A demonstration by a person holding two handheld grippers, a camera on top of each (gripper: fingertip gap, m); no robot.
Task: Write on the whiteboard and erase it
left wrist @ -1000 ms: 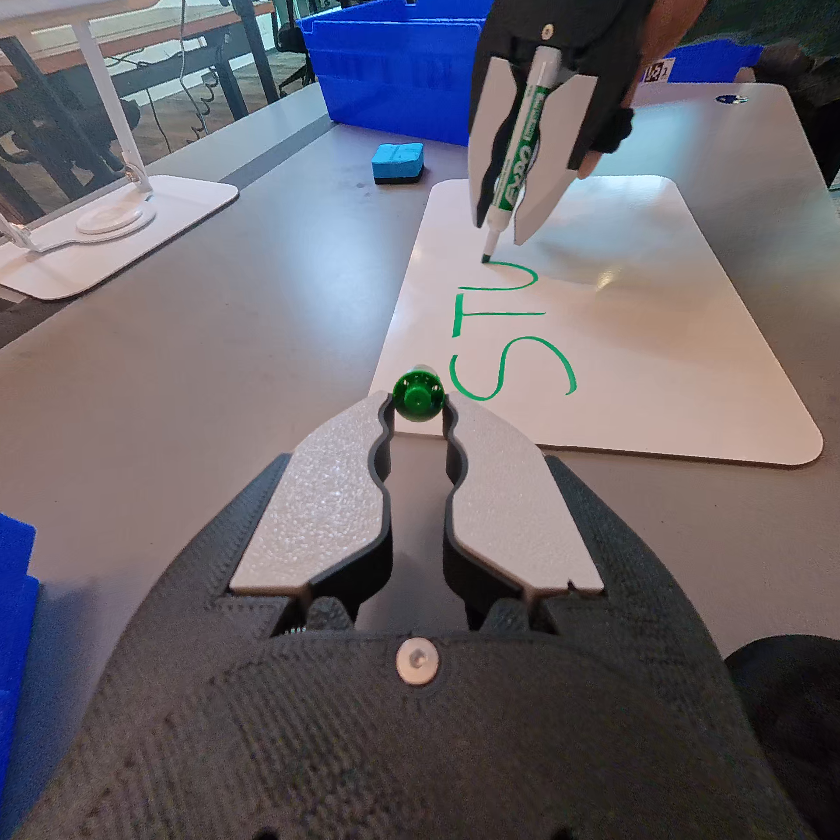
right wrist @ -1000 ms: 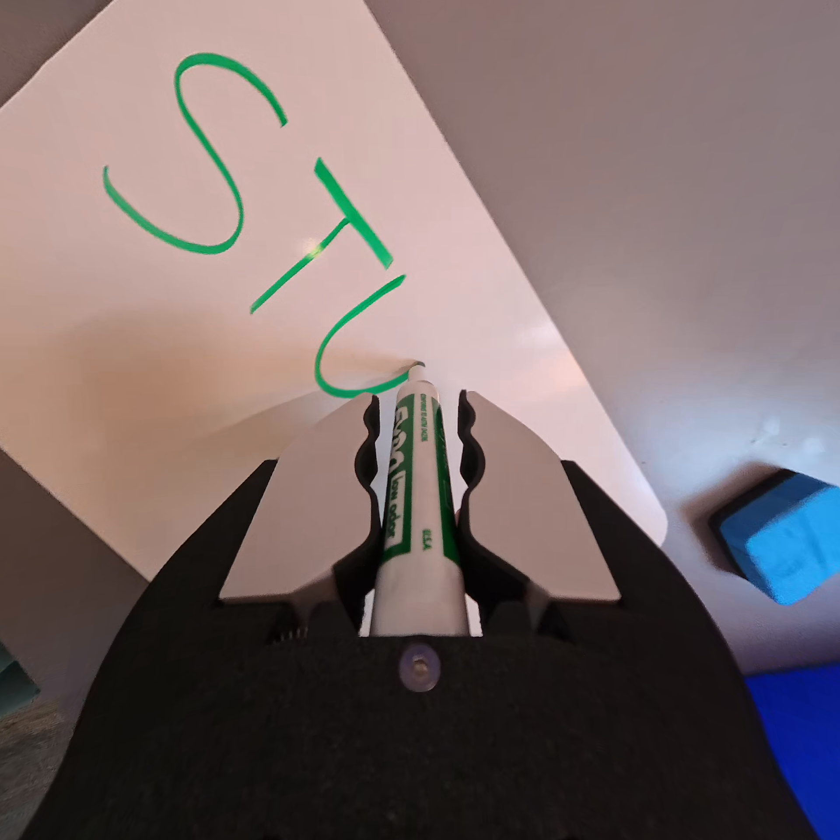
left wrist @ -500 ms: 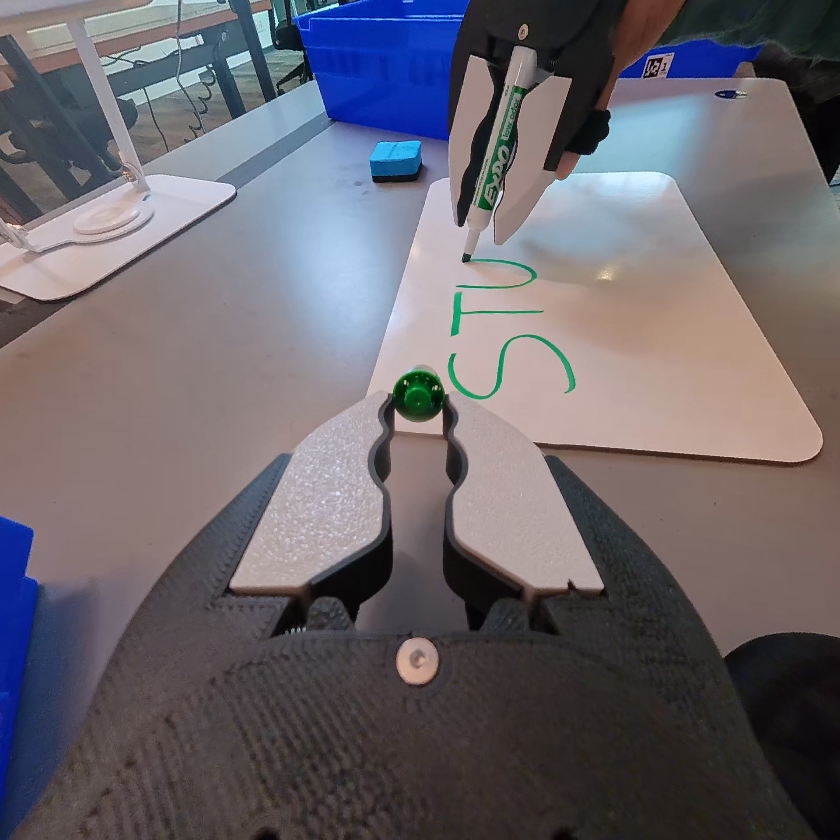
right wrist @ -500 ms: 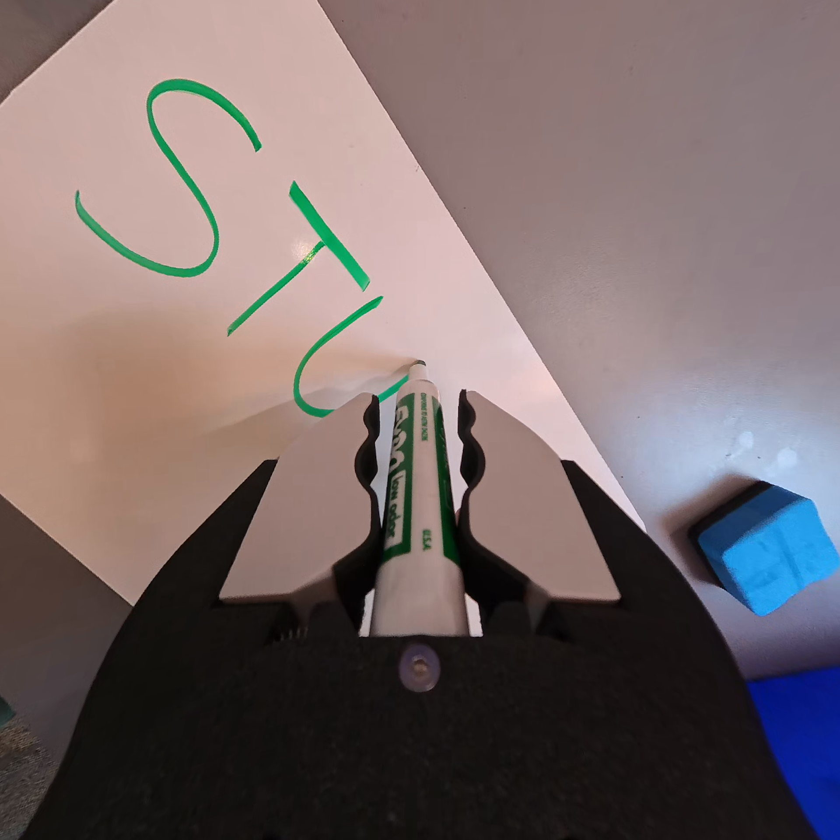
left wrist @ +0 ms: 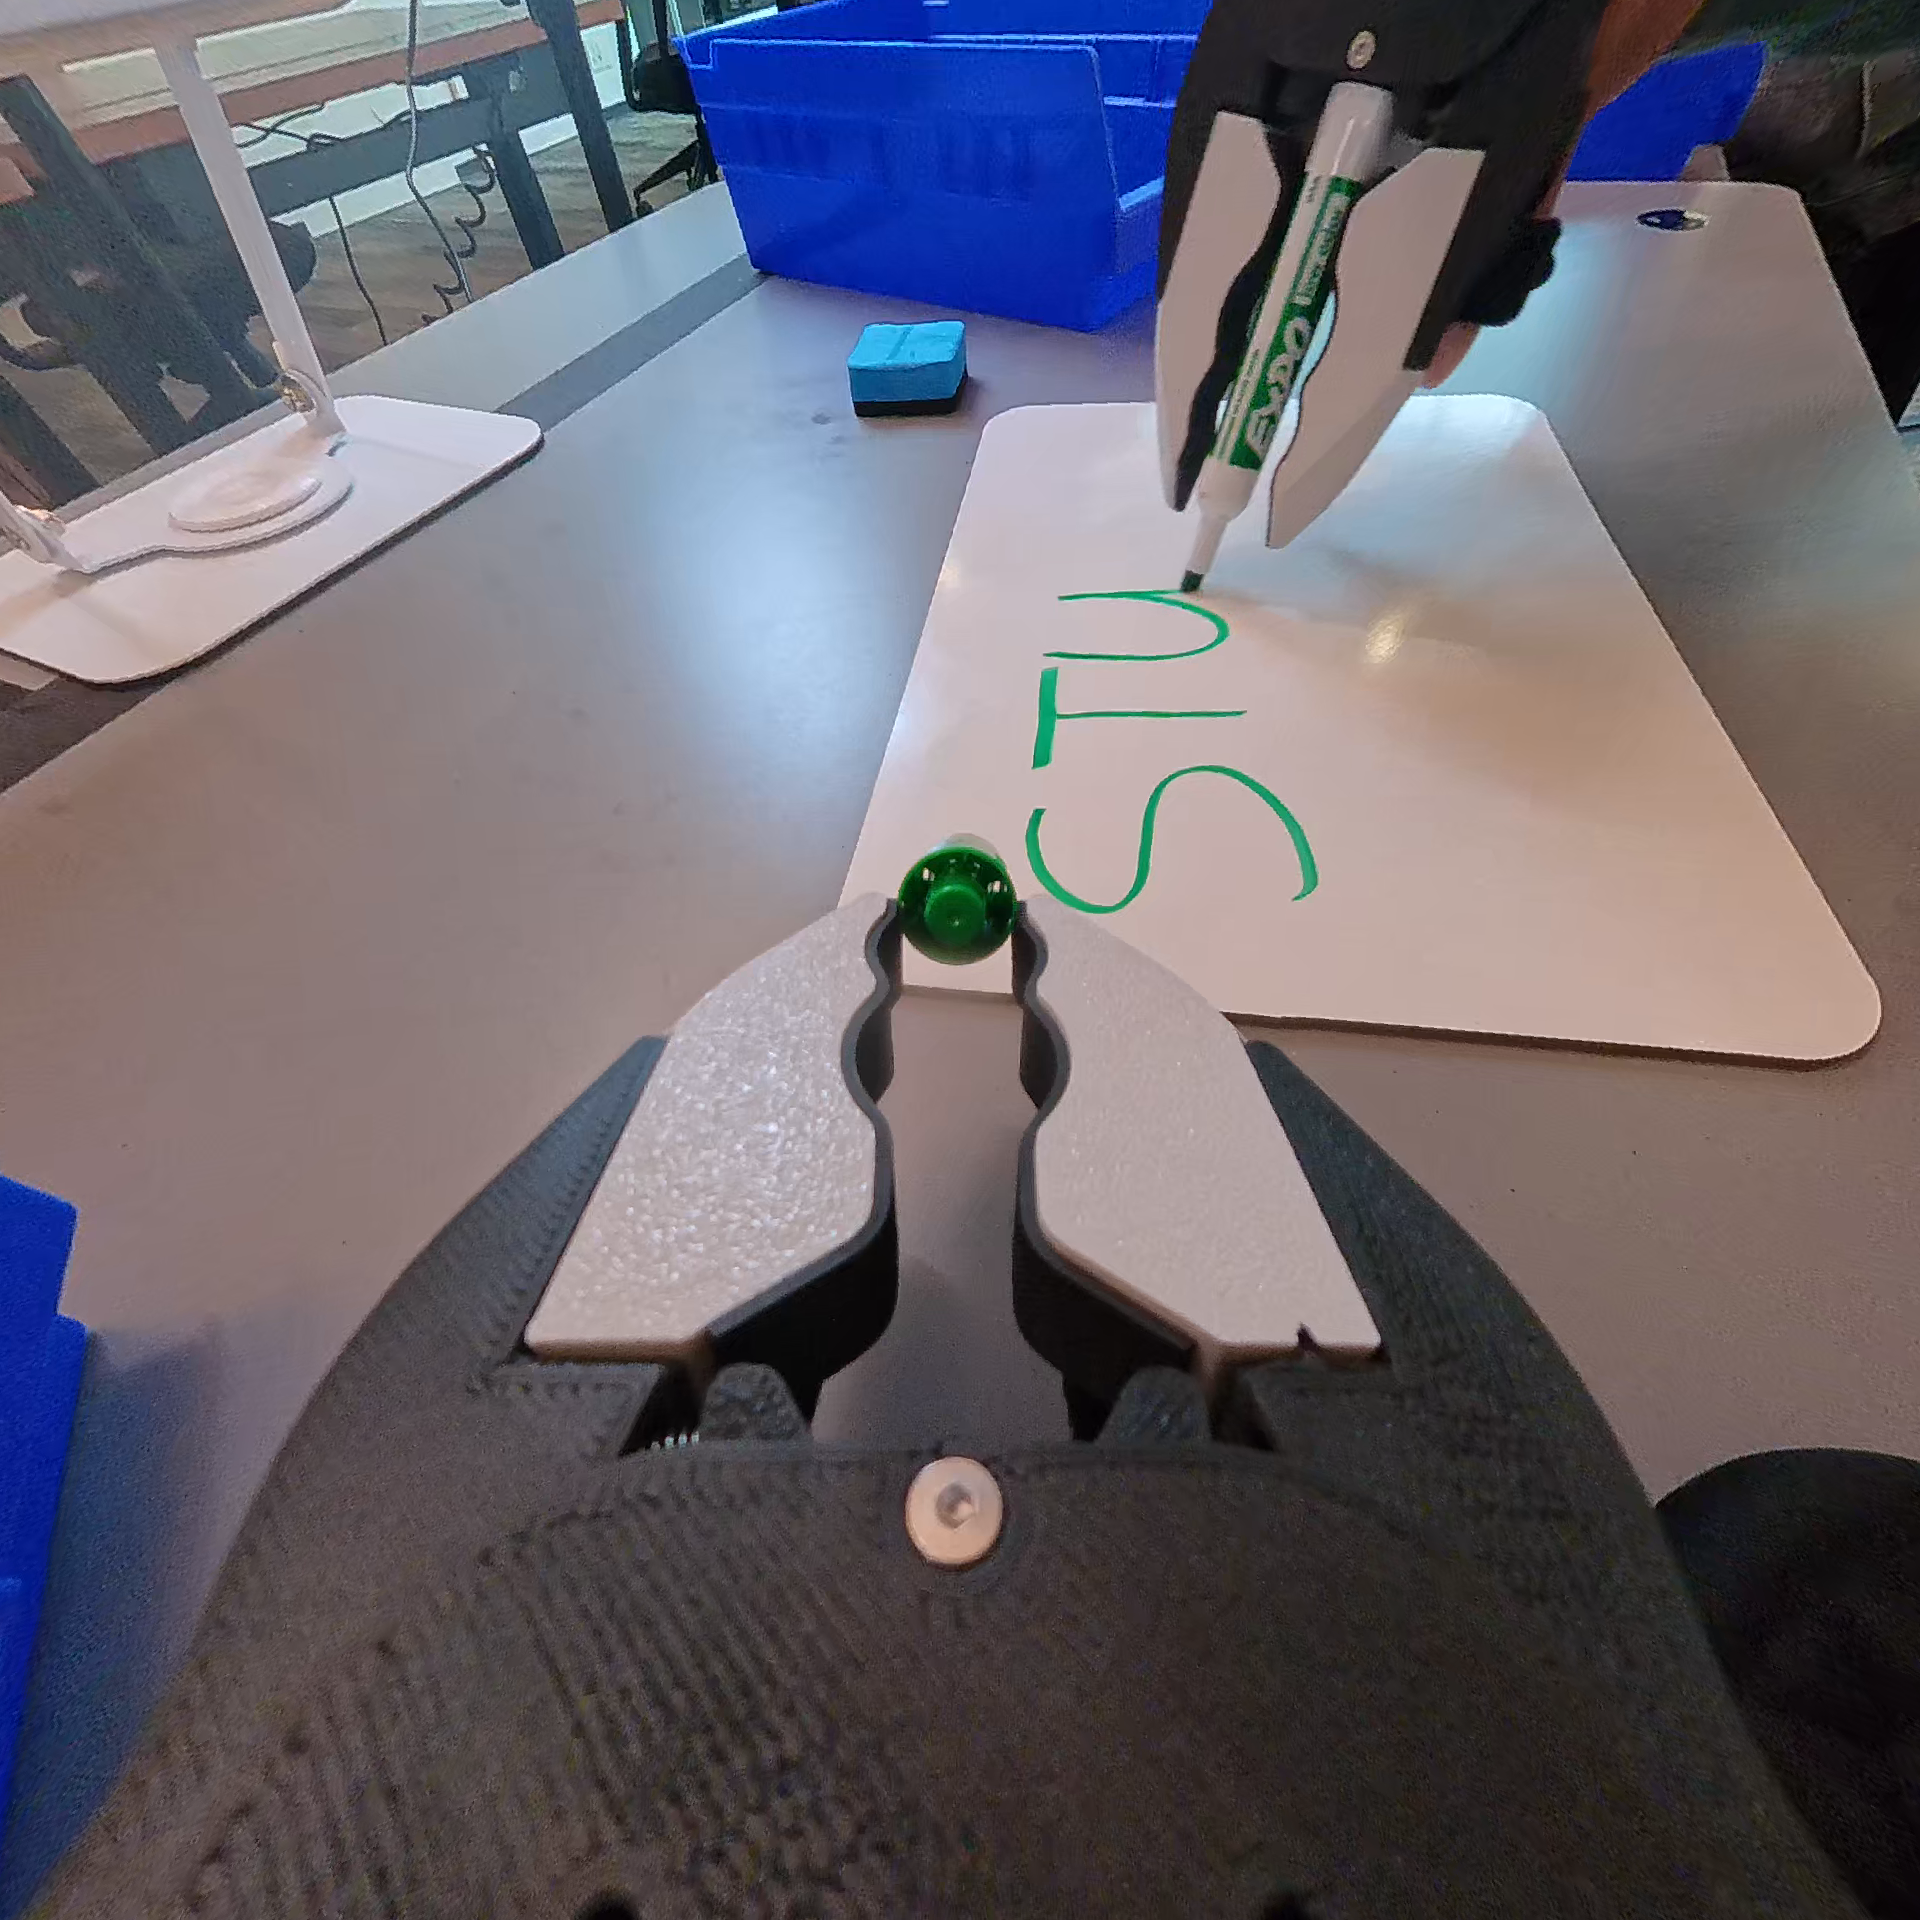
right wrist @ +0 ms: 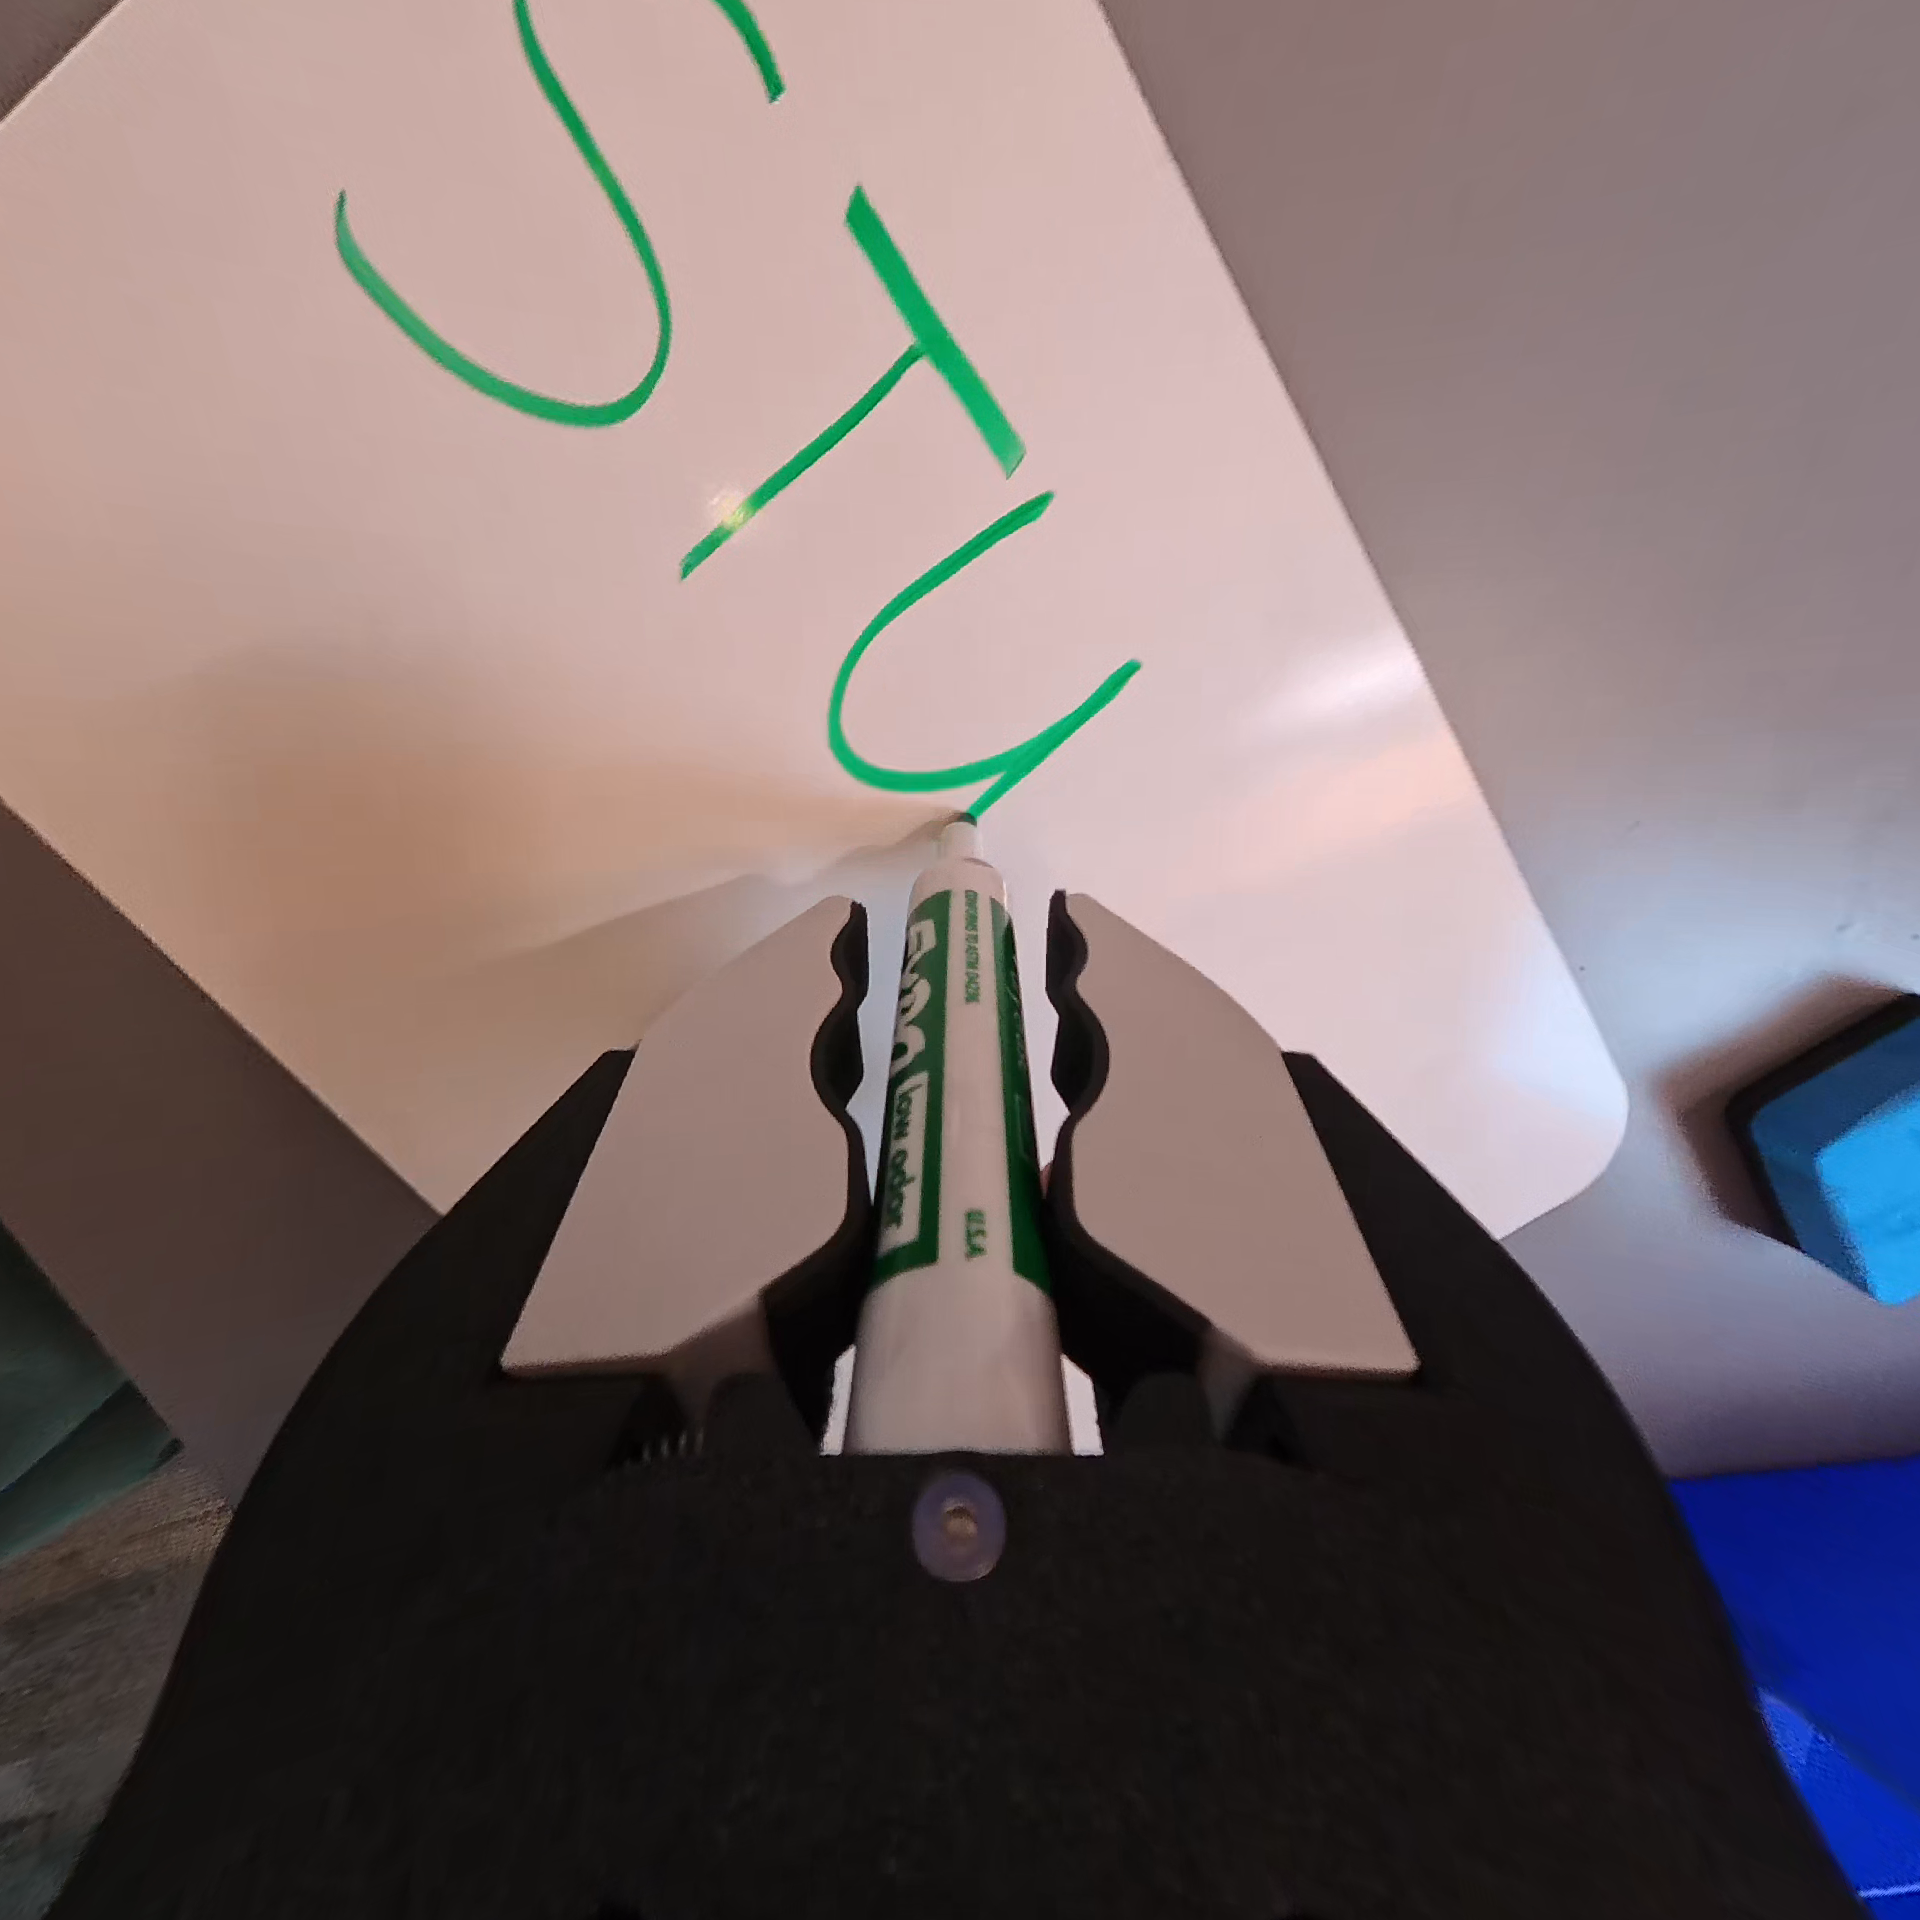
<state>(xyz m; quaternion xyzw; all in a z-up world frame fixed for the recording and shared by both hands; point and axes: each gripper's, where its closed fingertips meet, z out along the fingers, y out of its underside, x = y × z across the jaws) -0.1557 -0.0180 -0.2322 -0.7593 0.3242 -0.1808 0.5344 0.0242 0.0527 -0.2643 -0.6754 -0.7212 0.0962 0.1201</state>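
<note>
A white whiteboard (left wrist: 1455, 831) lies flat on the grey table and bears green letters (left wrist: 1143, 748). My right gripper (right wrist: 954, 904) is shut on a white and green marker (right wrist: 951, 1122), and the marker tip touches the board at the end of the last green stroke (right wrist: 977, 800). The right gripper also shows in the left wrist view (left wrist: 1236, 509), held over the board's far part. My left gripper (left wrist: 954, 920) is shut on the green marker cap (left wrist: 954, 906) at its fingertips, low over the table by the board's near left corner.
A blue eraser (left wrist: 907, 353) lies on the table beyond the board's far left corner; it also shows in the right wrist view (right wrist: 1849, 1153). A blue bin (left wrist: 935, 145) stands behind it. A white lamp base (left wrist: 249, 499) sits at the far left. The grippers' ends are close to 20 cm from one another.
The right gripper has drawn the marker across the board, adding the last letter's closing stroke. The left gripper and the cap have stayed still.
</note>
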